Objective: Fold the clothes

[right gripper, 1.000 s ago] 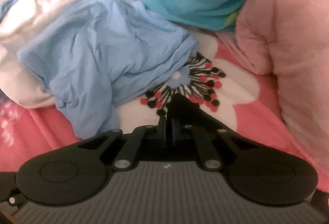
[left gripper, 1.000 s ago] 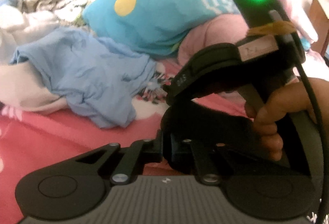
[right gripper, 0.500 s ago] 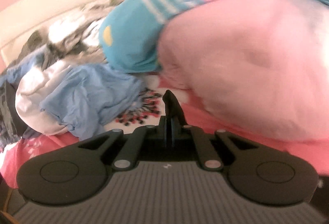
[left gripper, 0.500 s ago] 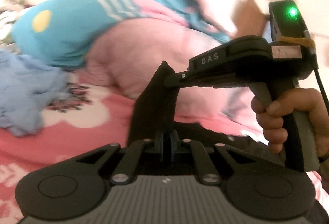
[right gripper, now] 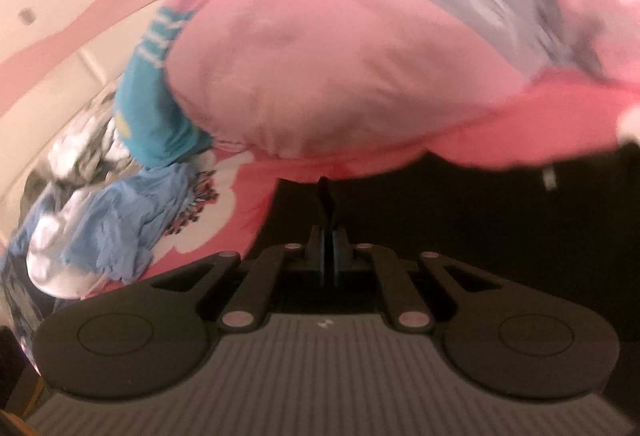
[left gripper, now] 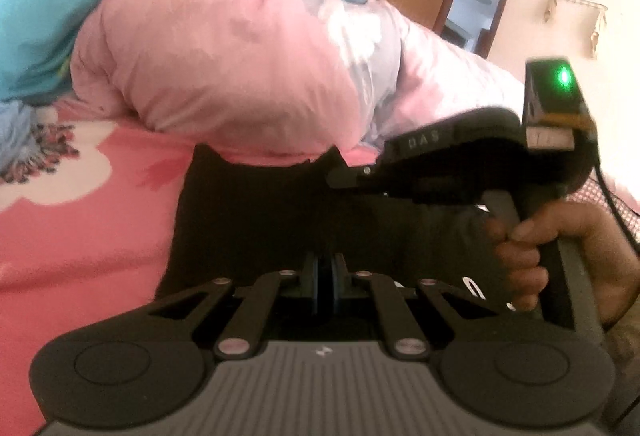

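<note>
Both claws pinching a black cloth garment (left gripper: pixel 256 212) over the pink flowered bedsheet (left gripper: pixel 80 236).

My left gripper (left gripper: pixel 325 276) has its jaws pressed together on the garment's near edge; the cloth spreads flat ahead of it. My right gripper (left gripper: pixel 340 178), ahead and to the right, nips the far edge, jaws likewise together. A puffy pink quilt (left gripper: pixel 224 68) lies beyond both; a crumpled light-blue shirt (right gripper: pixel 128 212) sits far left.
</note>
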